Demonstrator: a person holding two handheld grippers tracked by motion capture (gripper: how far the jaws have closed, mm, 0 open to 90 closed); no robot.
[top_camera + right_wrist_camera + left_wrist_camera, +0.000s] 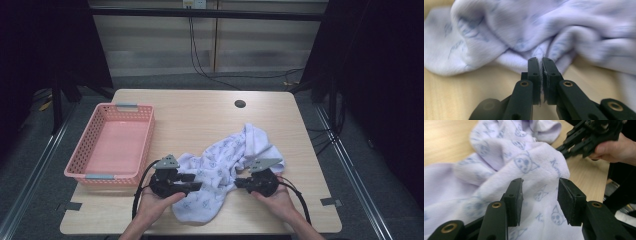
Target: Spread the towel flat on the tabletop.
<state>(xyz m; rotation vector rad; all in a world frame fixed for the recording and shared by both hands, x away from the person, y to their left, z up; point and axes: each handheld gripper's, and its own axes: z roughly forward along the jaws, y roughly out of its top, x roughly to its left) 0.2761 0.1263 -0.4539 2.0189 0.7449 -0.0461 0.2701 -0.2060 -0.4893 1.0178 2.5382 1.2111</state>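
A pale lilac cloth (220, 165) printed with blue cat faces lies crumpled on the wooden table (200, 107), toward the front middle. My left gripper (197, 181) is at the cloth's left side. In the left gripper view its jaws (540, 200) stand apart just above the cloth (524, 165), with the pads not pressing on it. My right gripper (239, 183) is at the cloth's right side. In the right gripper view its jaws (540, 62) are closed together, and a thin edge of the cloth (524, 30) is pinched between the pads. The right gripper (584, 140) also appears in the left gripper view, held by a hand.
A pink plastic basket (87, 137) stands on the left part of the table with nothing in it. A small round hole (240, 104) sits near the table's far edge. Bare wood lies behind the cloth and to its right.
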